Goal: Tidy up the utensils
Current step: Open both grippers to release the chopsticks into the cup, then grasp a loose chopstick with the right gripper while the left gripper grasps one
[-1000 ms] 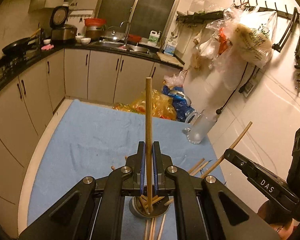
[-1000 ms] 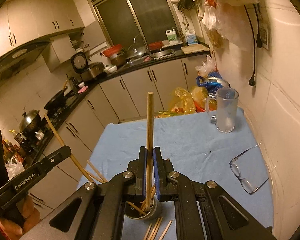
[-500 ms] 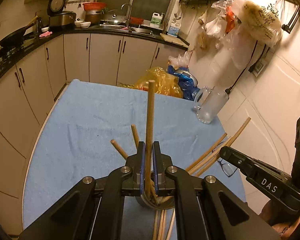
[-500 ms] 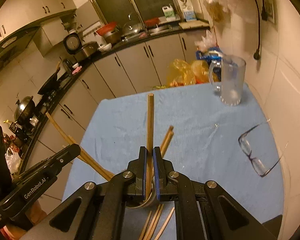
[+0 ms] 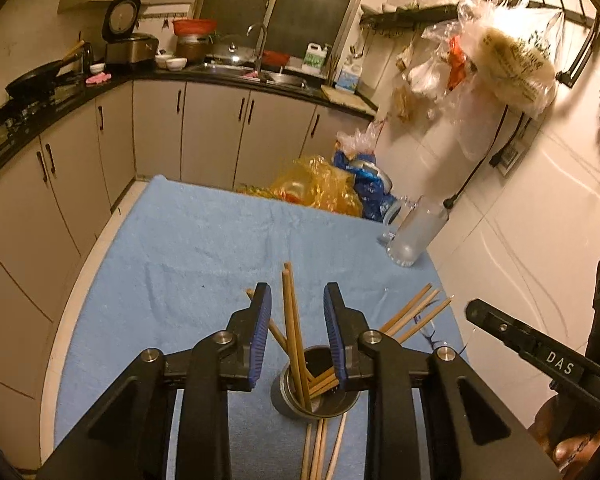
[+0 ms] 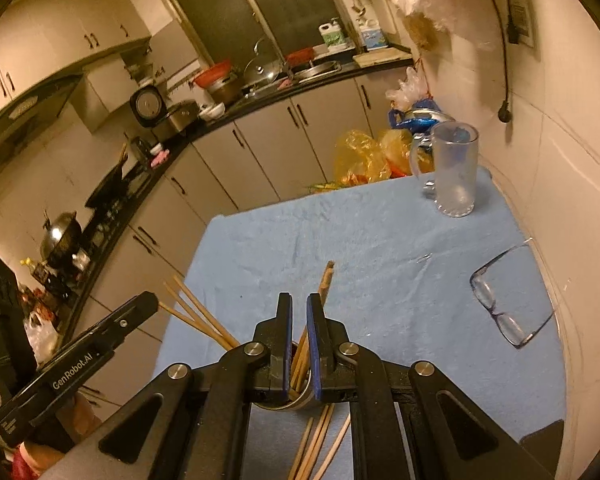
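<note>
Left gripper point(image 5: 296, 340) fingers opening around chopsticks point(image 5: 292, 320) already dropped upright into the metal cup point(image 5: 314, 400), near the counter's point(image 5: 180, 240) front edge. Right gripper point(image 6: 299, 344) fingers nearly shut; whether pinching a stick, cannot tell. More chopsticks point(image 5: 320, 448) lying flat beside cup.

Chopsticks point(image 6: 325, 280) between nearly closed tool point(image 6: 299, 312) pads

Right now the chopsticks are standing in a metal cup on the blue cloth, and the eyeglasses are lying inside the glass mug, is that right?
Not quite. The eyeglasses lie on the blue cloth, apart from the glass mug, as the right wrist view shows. The chopsticks do stand in the metal cup.
</note>
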{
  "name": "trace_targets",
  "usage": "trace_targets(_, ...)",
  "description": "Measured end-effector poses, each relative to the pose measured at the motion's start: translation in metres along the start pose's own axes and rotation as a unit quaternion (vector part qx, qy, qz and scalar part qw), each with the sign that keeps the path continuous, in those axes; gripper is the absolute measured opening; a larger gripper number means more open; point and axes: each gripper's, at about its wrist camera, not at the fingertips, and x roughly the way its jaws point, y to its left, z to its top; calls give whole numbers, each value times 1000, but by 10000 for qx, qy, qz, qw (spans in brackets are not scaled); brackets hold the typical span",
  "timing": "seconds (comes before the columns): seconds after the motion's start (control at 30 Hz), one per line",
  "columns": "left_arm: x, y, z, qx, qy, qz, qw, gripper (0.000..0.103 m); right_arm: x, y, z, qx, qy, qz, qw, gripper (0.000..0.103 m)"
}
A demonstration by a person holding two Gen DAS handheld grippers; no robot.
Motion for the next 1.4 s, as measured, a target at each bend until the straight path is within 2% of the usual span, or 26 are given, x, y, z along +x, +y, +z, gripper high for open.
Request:
trace_targets(0.17, -28, 7, -5, 53, -197, 34, 9998, 31, -25, -15, -7, 238, -106, -44, 9997, 11)
trace_targets(0.27, -39, 13, -16, 110, -254, 118, 9995, 34, -28, -32, -23, 416, 58, -155, 9990, 12)
trace_targets(0.37, -41, 22, -35, 126, -125, 171, 9997, 34, -18, -52, -46, 640, 382, -301, 9968, 12)
trace_targets(0.6, -12, 37, -95, 187, 722, 285, 9968, 34, 12, -79, -100, 963, 1219, -549, 9863, 12)
trace_targets(0.93, 21, 51, -159, 368, 1936, 143, 9803, 34, 55, -79, -156, 1459, 1992, -401, 9682, 12)
trace_targets(1.1, 18, 63, -172, 559, 2160, 144, 9747, 34, 84, -67, -167, 1491, 2198, -418, 9632, 12)
trace_targets(1.4, 4, 87, -175, 689, 2177, 153, 9735, 34, 110, -47, -175, 1340, 2293, -746, 9612, 12)
